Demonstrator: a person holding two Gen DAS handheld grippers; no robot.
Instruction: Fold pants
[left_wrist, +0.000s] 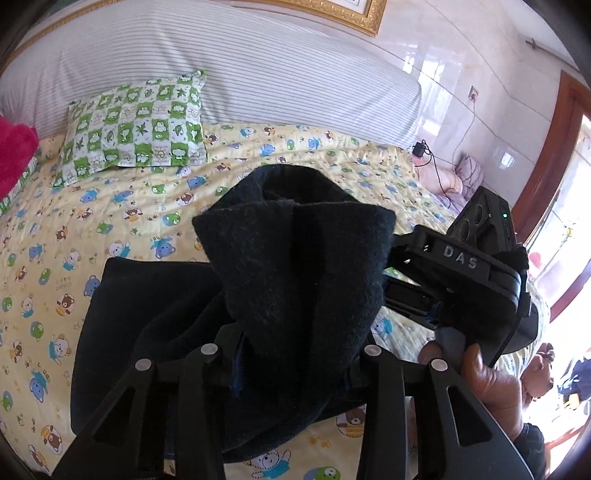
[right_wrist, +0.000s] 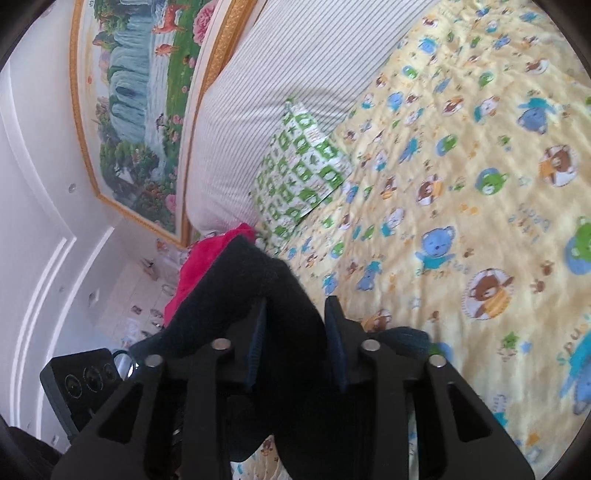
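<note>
Dark navy pants (left_wrist: 295, 258) rise in a bunched fold between the fingers (left_wrist: 236, 369) of the left gripper (left_wrist: 295, 354), the rest trailing down onto the bed (left_wrist: 110, 221) below and to their left. The cloth hides the pads, so the grip seems closed on it, though I cannot be certain. The right gripper (right_wrist: 295, 332) has its blue-padded fingers (right_wrist: 334, 332) parted, a thick fold of the pants filling the gap. A green checked pillow (left_wrist: 136, 125) lies well beyond the fingers.
</note>
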